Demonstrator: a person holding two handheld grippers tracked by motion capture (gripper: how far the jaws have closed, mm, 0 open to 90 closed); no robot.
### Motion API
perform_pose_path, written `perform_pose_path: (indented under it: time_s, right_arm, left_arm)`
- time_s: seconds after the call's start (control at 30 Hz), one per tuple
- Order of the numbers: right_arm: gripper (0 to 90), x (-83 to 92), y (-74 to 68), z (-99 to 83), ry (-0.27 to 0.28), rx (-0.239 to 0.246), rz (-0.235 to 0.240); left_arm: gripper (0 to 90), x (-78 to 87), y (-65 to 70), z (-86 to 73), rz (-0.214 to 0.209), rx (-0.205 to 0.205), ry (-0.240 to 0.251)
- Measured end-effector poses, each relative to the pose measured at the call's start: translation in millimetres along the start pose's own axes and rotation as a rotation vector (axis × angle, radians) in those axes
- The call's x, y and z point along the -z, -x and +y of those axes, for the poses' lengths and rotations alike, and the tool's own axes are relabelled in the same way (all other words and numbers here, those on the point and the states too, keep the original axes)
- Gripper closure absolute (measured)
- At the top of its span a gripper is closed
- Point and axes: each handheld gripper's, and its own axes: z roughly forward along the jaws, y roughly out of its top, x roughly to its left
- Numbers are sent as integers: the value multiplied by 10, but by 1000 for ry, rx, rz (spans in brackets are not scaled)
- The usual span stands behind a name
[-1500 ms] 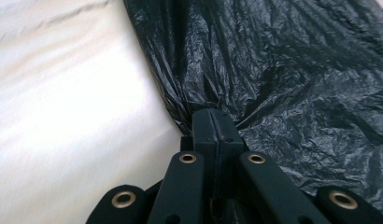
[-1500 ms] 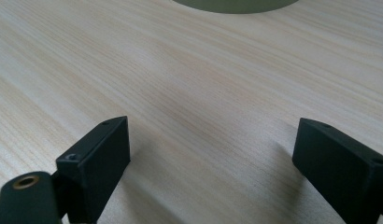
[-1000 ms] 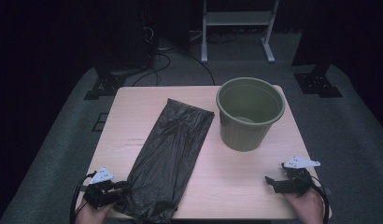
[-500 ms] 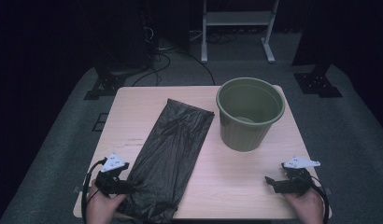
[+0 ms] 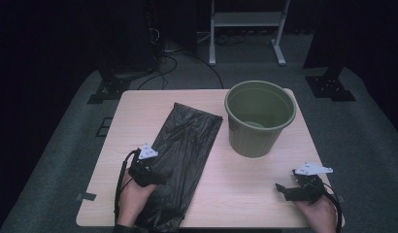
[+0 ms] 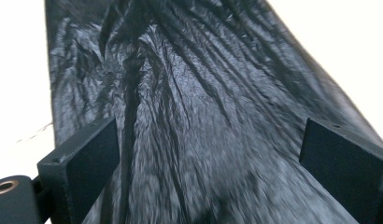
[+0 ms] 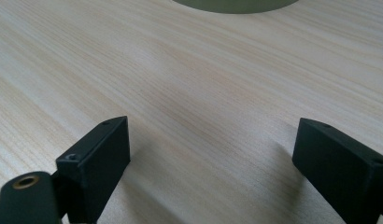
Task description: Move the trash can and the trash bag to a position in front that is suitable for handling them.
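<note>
**Left jaws open over the bag, right gripper waiting**

Starting at the lower left of the high view, my left gripper [image 5: 156, 174] sits over the near half of the black bin bag [image 5: 187, 145]. Its jaws have just been opening and now stand wide; in the left gripper view the crinkled plastic [image 6: 194, 116] runs between and beyond them, lying under the jaws with neither pad pressing on it. I judge I have it there to take a fresh hold nearer the bag's middle.

The bag lies flat and lengthwise on the table [image 5: 139, 104], slanting from the bottom left towards the centre, its far end just beside the green bucket [image 5: 259, 119]. The bucket stands upright and empty right of centre, probably waiting to be lined.

At the lower right, my right gripper [image 5: 284, 189] rests low near the table's front edge, well apart from the bag. Its jaws are spread with bare wood between them, the bucket's base [image 7: 234, 5] ahead at the top of the right gripper view.
</note>
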Motion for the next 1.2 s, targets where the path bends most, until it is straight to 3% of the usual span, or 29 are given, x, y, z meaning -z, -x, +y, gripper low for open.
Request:
perform_pose_path:
  time_s: [0.2,0.33,0.4,0.47,0.57,0.67,0.87,1.0,1.03,1.1,1.2]
  right_arm:
    - [101,0,0,0,0,0,0]
    - [101,0,0,0,0,0,0]
    - [101,0,0,0,0,0,0]
    - [101,0,0,0,0,0,0]
    - [101,0,0,0,0,0,0]
    - [101,0,-1,0,0,0,0]
    - [101,0,0,0,0,0,0]
    - [101,1,-1,-1,0,0,0]
    - [101,1,-1,-2,1,0,0]
    - [101,2,-1,-2,1,0,-1]
    - [100,2,-3,-2,1,-1,-2]
  left_arm:
    - [71,-307,-27,28,21,-5,-50]
    - [152,-403,-19,16,24,-22,-79]
    - [201,-411,-12,12,26,-24,-67]
    - [323,-382,7,3,7,-41,-41]
    - [628,-358,11,1,-30,-71,-32]
    - [899,-338,-14,-6,-65,-73,-43]
    - [899,-249,-47,-85,-98,-76,-52]
    - [895,-96,-69,-223,-118,-96,-64]
    - [883,-10,-89,-318,-133,-94,-57]
    - [836,51,-110,-391,-140,-81,-43]
    - [652,92,-121,-442,-138,-66,-30]
